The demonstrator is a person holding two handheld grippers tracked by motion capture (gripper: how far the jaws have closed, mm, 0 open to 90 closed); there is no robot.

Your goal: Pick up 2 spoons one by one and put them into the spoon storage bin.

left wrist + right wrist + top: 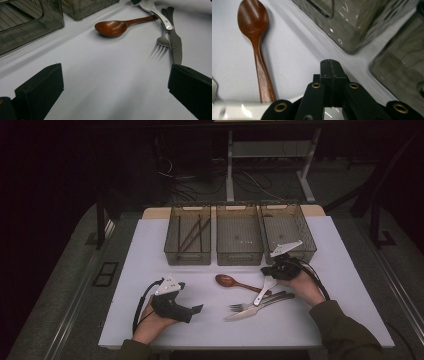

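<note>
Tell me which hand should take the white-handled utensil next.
Right: its gripper sits directly at the white-handled utensil, fingers shut. The left gripper rests open, well short of the cutlery.

White table: three grey bins side by side along the far edge, wooden spoon nearer the middle, and just right of it a fork, knife and white-handled utensil lying crossed together.

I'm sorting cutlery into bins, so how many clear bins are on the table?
3, in a row at the table's far edge: the left bin holds dark sticks, the middle bin and the right bin look empty, though the right gripper hides its near corner.
</note>
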